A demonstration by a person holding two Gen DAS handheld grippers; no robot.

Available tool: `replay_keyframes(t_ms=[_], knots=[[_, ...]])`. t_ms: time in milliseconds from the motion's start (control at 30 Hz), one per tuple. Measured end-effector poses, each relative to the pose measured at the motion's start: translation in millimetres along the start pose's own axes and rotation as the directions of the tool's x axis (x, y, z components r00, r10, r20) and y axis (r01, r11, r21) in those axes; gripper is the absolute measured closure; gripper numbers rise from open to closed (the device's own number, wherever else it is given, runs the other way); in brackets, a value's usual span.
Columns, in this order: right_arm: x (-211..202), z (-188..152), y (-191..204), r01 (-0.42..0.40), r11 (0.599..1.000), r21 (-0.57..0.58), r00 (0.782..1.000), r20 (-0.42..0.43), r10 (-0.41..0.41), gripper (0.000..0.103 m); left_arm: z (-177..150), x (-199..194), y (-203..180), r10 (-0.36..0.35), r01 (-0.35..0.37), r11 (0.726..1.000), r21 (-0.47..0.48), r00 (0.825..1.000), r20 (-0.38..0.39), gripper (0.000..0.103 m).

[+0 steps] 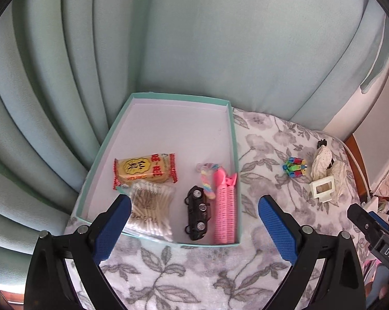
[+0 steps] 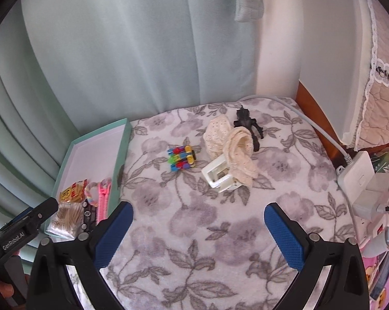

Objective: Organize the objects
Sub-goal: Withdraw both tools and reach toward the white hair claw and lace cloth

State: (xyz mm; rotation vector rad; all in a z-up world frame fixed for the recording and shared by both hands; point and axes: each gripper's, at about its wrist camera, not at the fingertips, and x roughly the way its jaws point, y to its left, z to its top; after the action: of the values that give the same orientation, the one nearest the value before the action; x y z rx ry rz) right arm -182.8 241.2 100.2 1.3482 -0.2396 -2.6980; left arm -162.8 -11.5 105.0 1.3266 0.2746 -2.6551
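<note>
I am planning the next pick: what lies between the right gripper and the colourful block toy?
Only bare floral blanket lies between the open right gripper and the colourful block toy, shown in the right wrist view.

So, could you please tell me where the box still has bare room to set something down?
The far half of the teal box, beyond the snack packet, is bare. Its near end is crowded: cotton swabs, black toy car and pink hair rollers lie side by side. Both tools are open and hold nothing.
</note>
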Motion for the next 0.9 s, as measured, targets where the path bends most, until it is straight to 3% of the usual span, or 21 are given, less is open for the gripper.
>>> replay_keyframes(t_ms=[167, 333, 667, 900], knots=[[12, 12, -28, 0.037, 0.999, 0.035, 0.999, -0.010, -0.037, 0.002, 12, 11, -31, -0.067, 0.067, 0.997, 0.036, 0.998, -0.011, 0.004], [28, 18, -46, 0.059, 0.997, 0.047, 0.998, -0.034, -0.057, 0.013, 11, 27, -62, -0.122, 0.125, 0.989, 0.074, 0.991, -0.048, 0.004], [65, 28, -59, 0.059, 0.997, 0.048, 0.995, -0.083, -0.054, 0.019, 1, 66, -98, -0.152, 0.168, 0.980, 0.110, 0.978, -0.146, 0.004], [81, 35, -62, 0.059, 0.997, 0.041, 0.994, -0.097, -0.054, 0.031, -3, 86, -111, -0.158, 0.180, 0.978, 0.110, 0.970, -0.187, 0.004]])
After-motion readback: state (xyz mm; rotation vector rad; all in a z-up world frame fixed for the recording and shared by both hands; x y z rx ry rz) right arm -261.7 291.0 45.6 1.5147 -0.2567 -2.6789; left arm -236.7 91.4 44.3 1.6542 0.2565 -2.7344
